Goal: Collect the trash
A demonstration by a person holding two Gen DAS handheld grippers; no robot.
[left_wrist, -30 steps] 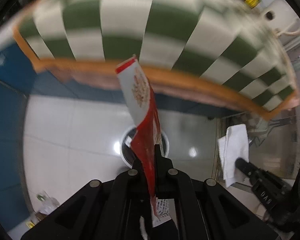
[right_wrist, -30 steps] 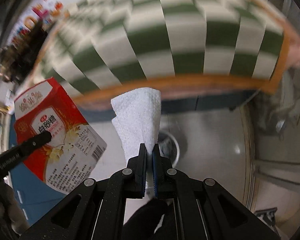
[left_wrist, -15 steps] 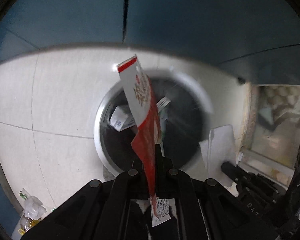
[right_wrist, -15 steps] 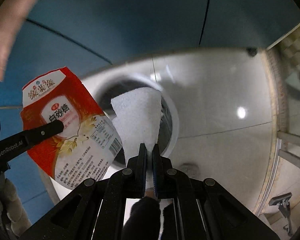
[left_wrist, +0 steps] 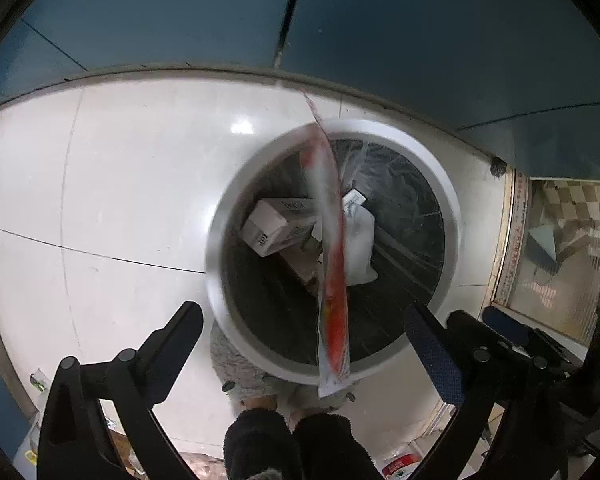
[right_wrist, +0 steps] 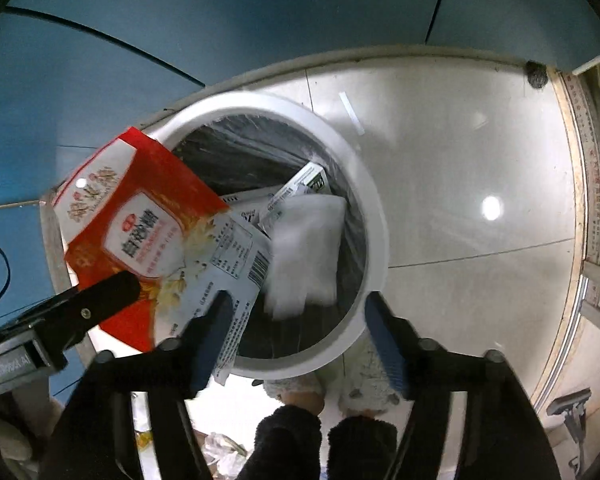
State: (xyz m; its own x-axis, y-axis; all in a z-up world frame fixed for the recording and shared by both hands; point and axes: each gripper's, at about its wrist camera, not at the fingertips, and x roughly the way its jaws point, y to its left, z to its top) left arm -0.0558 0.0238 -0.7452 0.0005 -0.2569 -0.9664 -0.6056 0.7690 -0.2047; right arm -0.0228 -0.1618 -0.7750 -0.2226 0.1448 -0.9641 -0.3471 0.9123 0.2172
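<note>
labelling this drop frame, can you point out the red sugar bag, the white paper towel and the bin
red sugar bag [right_wrist: 148,216], right wrist view, on the front label of the bag.
white paper towel [right_wrist: 306,252], right wrist view, on the middle of the sheet.
bin [right_wrist: 374,240], right wrist view, on its white rim.

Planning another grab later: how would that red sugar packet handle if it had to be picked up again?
The red sugar packet looks flat and empty, so probably very light. It shows edge-on as a thin curved sheet, likely floppy. Its glossy film may slip.

Left tool [left_wrist: 304,344] jaws have just been opening; red wrapper [left_wrist: 332,264] edge-on between them, untouched, above white-rimmed bin [left_wrist: 220,216] holding boxes.
</note>
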